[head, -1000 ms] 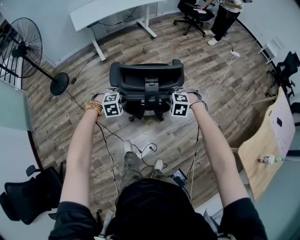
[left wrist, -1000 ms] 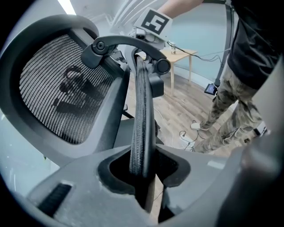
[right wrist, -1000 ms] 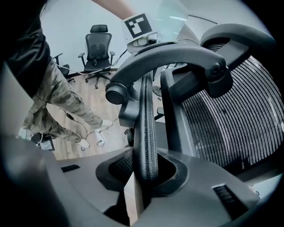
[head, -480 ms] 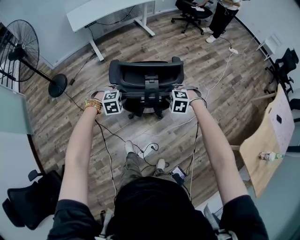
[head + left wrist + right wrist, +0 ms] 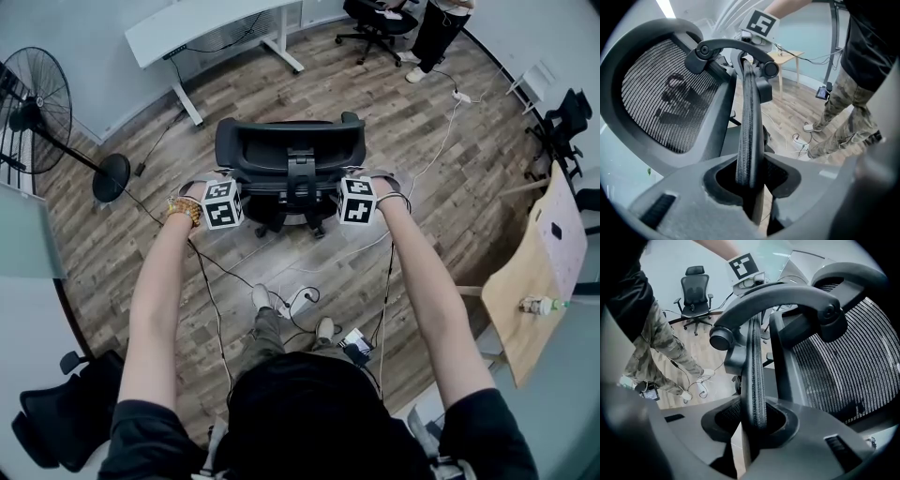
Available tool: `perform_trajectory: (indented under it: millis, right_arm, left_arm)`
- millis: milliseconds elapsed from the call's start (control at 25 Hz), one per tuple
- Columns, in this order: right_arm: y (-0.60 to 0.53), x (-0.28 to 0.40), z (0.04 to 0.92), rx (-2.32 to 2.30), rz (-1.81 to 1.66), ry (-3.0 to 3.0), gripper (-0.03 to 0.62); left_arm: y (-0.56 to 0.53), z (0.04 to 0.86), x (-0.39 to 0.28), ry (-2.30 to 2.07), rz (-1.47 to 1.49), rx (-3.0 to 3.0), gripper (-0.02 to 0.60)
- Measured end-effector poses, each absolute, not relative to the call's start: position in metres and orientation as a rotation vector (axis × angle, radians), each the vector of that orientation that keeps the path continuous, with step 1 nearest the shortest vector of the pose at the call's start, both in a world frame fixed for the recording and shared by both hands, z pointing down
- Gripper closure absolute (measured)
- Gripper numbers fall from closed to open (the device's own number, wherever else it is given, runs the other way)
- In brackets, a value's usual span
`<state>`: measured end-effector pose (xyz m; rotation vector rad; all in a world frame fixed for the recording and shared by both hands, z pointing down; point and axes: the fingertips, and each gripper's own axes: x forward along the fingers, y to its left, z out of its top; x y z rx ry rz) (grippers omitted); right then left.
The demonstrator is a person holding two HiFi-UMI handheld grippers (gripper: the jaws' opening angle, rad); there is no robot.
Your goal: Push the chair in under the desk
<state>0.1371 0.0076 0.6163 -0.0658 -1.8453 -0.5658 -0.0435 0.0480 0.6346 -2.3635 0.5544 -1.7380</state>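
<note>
A black mesh-backed office chair (image 5: 291,159) stands on the wood-plank floor (image 5: 441,159) just beyond the person, its backrest turned to the near side and its seat facing the far wall; the white tabletop on white legs (image 5: 211,23) lies at the far left, well apart from the chair, with bare floor between them; the left tongs (image 5: 750,176) are partly closed, their two pads pressed on the ribbed edge of the backrest's left side; the right tongs (image 5: 754,420) are closed the same way on the matching edge at the right, so each pair has hold of the chair's back, with both arms stretched out to it; a black pedestal fan (image 5: 37,98) stands on the far left, white and black cables (image 5: 291,300) trail over the floor by the person's feet, a second black office chair (image 5: 370,19) sits by the far wall beside another standing person (image 5: 436,28), and a light wooden tabletop (image 5: 520,300) juts in from the right.
</note>
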Motion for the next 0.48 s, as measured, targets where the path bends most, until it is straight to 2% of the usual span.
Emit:
perform_trajectory:
  millis: [480]
  right_arm:
    - [0.017,0.118,0.617,-0.006,-0.561,-1.847,0.503]
  left_arm:
    - [0.043,0.636,-0.064,0.468,-1.695,-2.344,0.470]
